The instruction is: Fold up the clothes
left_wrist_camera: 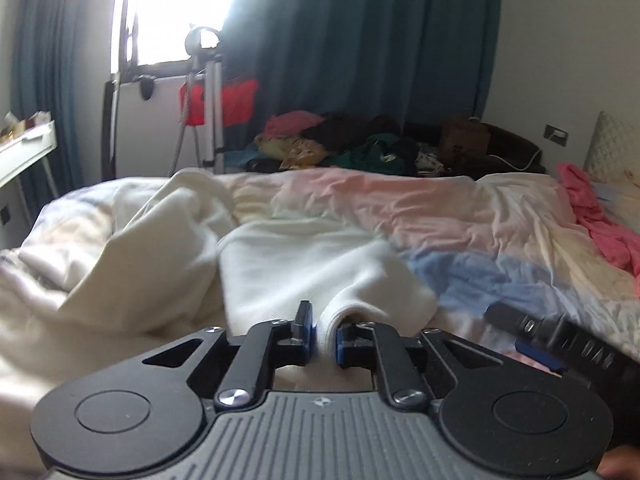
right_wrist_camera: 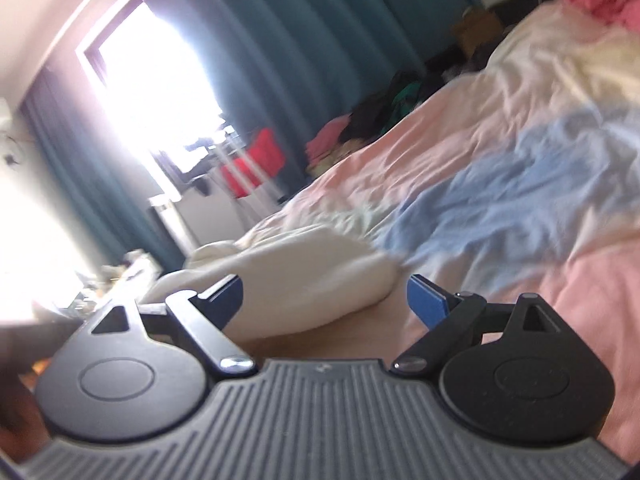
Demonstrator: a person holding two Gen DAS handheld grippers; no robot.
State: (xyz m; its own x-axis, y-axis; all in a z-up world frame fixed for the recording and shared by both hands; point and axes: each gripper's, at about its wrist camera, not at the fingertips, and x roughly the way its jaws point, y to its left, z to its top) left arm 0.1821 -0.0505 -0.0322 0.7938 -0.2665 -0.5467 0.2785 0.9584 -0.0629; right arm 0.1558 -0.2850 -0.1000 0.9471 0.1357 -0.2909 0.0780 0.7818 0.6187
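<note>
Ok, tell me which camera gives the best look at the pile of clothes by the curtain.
The left wrist view: the pile of clothes sits near centre, fairly sharp, with pink, black and green pieces distinguishable against the teal curtain. The right wrist view shows the same pile tilted, smaller and blurred beyond the bedspread.

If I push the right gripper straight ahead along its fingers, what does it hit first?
Most likely the white garment bunched just ahead of the open right gripper; its rounded fold fills the gap. Depth is blurry, so contact distance is uncertain.
</note>
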